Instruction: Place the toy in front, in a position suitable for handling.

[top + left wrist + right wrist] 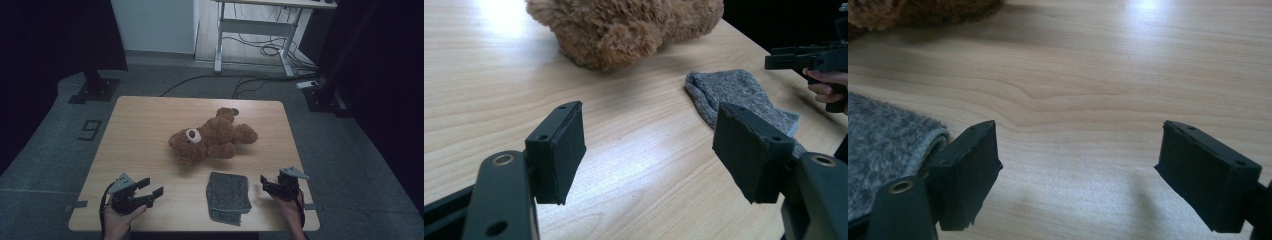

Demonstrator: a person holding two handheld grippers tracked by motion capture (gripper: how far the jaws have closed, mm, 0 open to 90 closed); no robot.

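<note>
A brown teddy bear [212,139] lies on its back in the middle of the wooden table [145,125]. A folded grey knitted cloth [228,197] lies flat near the front edge. My left gripper [151,188] rests at the front left, open, with bare table between its jaws. From the left gripper view the bear [624,27] sits ahead and the cloth [739,97] lies to the right. My right gripper [264,184] is open just right of the cloth, holding nothing. In the right gripper view the cloth [883,145] lies beside its left jaw.
The table's front edge runs just below both hands. A small dark round mark [234,110] sits on the tabletop behind the bear. A white desk frame [255,35] and cables stand on the floor beyond. Dark stand bases [95,90] flank the far corners.
</note>
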